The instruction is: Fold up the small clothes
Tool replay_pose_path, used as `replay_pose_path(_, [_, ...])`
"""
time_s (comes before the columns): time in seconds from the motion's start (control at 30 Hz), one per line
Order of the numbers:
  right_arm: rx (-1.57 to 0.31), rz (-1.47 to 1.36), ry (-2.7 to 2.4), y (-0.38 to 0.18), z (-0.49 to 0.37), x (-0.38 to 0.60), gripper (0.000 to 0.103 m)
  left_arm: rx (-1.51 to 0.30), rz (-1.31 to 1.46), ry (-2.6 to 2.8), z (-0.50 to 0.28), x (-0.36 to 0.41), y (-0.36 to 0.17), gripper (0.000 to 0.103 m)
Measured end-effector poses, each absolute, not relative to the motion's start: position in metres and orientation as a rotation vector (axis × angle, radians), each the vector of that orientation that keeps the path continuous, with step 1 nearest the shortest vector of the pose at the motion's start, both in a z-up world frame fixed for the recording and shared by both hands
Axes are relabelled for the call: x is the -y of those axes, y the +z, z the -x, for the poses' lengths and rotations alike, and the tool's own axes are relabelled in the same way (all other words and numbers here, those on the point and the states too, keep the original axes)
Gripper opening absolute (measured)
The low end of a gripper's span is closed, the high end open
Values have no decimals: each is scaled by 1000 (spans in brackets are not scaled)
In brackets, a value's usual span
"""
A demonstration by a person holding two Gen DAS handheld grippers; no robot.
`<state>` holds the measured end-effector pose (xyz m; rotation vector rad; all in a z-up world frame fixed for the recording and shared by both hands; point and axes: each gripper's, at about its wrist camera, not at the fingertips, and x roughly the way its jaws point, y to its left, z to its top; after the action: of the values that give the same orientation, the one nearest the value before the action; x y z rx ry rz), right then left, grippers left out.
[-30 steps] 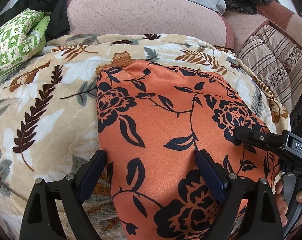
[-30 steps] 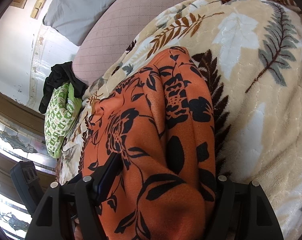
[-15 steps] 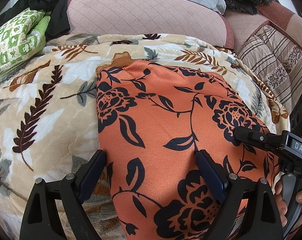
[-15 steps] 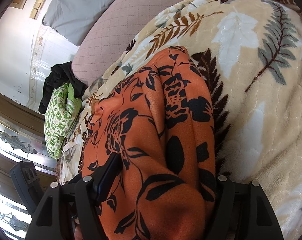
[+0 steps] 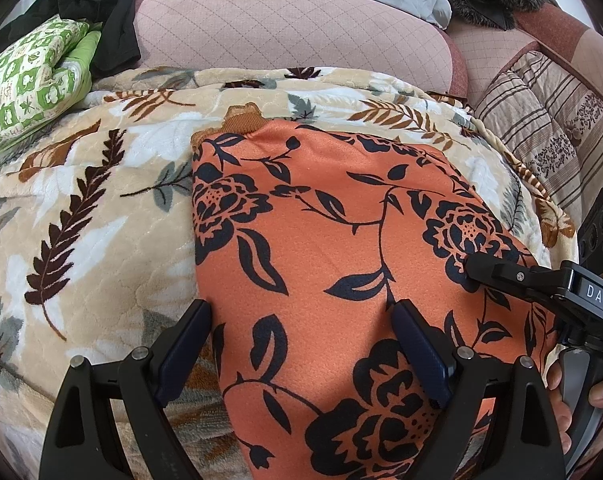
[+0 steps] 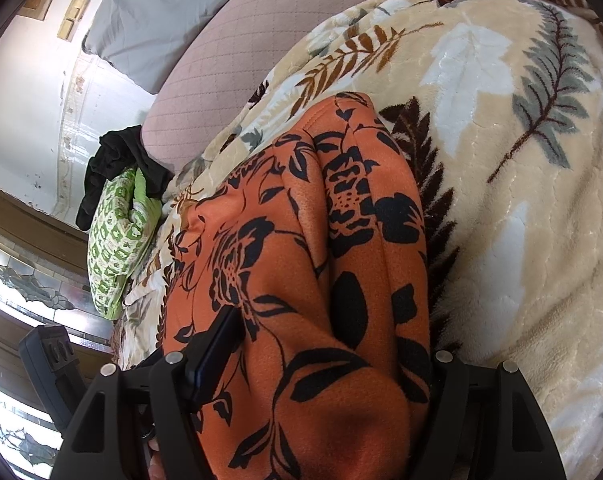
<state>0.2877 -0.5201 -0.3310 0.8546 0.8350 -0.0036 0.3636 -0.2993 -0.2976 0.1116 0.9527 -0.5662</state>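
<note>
far left: green patterned pillow (image 5: 29,80) w/ a black garment (image 5: 101,12) heaped behind it, both untouched. nothing has changed over the last sec: both views match the earlier ones, so the fold is paused, not progressing. orange floral garment (image 5: 341,240) lies flat on the leaf-print blanket (image 5: 81,220), ribbed cuff at its far edge. left gripper (image 5: 301,344) jaws stand wide apart, straddling the garment's left edge, 1 finger on blanket, 1 on cloth, no pinch. right gripper (image 6: 321,360) sits at the garment's right side, jaws apart w/ a bunched fold of cloth between them; far finger is hidden, so can't tell if it's clamped. likely next: grab near edge & fold.
</note>
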Motion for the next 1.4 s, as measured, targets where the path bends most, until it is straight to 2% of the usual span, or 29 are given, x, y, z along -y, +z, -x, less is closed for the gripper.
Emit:
replay_pose_path(1.07, [-836,-856,-3,-332,-288,521,74,-955,-109,-564,-364,299,-298,92])
replay_pose_path(1.4, [-837,-856,-1,-332,-288,521,74,-992,-17,-633,-367,287,-289,92])
